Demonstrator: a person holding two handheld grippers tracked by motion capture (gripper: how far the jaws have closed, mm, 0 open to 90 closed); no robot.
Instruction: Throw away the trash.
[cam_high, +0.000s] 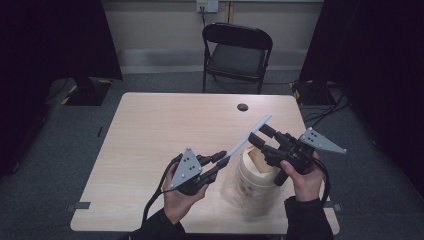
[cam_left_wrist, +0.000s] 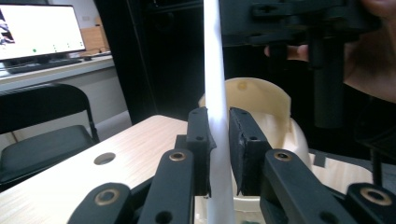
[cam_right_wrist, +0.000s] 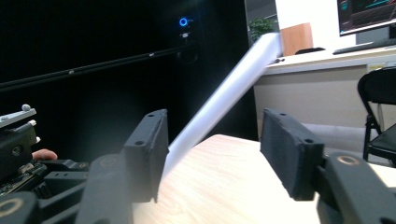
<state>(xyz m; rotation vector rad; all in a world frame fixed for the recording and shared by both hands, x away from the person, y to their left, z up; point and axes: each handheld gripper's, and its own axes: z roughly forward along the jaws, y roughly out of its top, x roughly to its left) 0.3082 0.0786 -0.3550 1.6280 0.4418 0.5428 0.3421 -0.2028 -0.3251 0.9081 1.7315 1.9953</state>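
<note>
My left gripper (cam_high: 222, 161) is shut on the lower end of a long white strip (cam_high: 248, 136), which slants up and to the right over the wooden table (cam_high: 160, 130). In the left gripper view the strip (cam_left_wrist: 215, 70) stands upright, pinched between my pads (cam_left_wrist: 219, 140). My right gripper (cam_high: 261, 136) is open around the strip's upper part. In the right gripper view the strip (cam_right_wrist: 229, 93) rises from beside one pad, and the pads (cam_right_wrist: 215, 144) do not press on it. A cream round container (cam_high: 255, 180) stands on the table below both grippers.
A black folding chair (cam_high: 237, 50) stands beyond the table's far edge. A round cable hole (cam_high: 242, 107) sits near the far right of the tabletop. The container stands close to the front edge. Dark curtains hang on both sides.
</note>
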